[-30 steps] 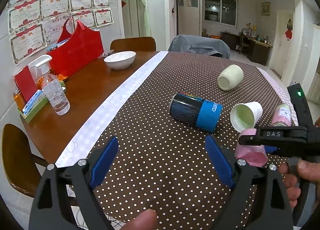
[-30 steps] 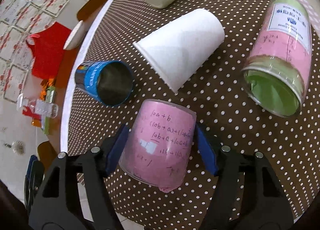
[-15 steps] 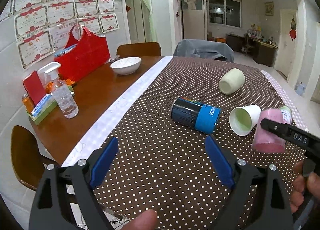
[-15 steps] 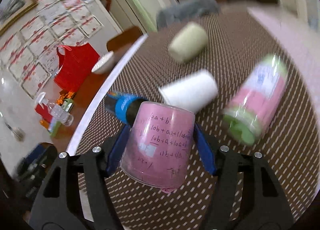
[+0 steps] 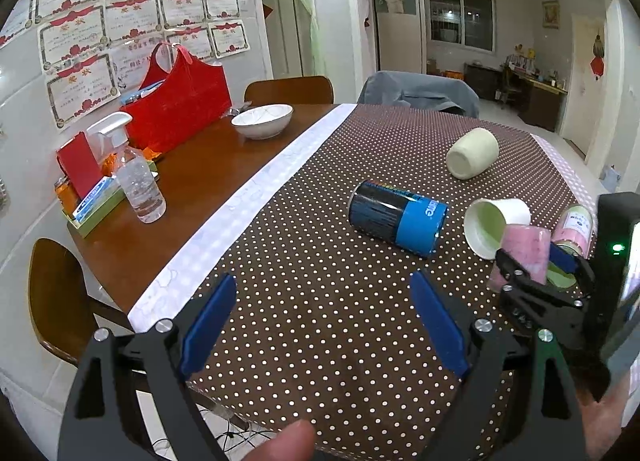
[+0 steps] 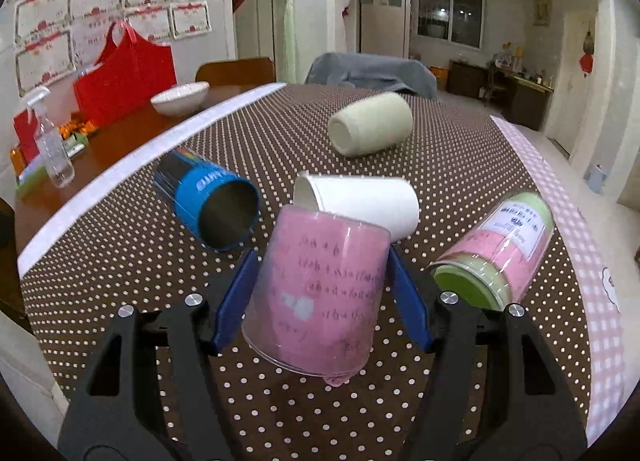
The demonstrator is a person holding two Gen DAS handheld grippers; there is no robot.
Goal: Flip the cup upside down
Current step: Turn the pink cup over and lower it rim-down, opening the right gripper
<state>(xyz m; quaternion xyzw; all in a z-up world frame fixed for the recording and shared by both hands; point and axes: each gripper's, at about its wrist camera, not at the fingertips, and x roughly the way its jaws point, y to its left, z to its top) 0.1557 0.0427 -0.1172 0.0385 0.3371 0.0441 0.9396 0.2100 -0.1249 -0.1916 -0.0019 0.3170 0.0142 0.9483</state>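
One pink cup (image 6: 320, 293), clamped inside right gripper (image 6: 324, 293)

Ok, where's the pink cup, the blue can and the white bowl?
pink cup (image 6: 320, 293), right wrist view, on its written-on side.
blue can (image 5: 400, 217), left wrist view, mid-body.
white bowl (image 5: 262, 121), left wrist view, outer wall.

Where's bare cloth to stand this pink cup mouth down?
Free: the dotted cloth in front of the blue cup, toward the left tool. Crowded: around the right tool, where the pink cup sits close to the white paper cup and green-lidded jar.
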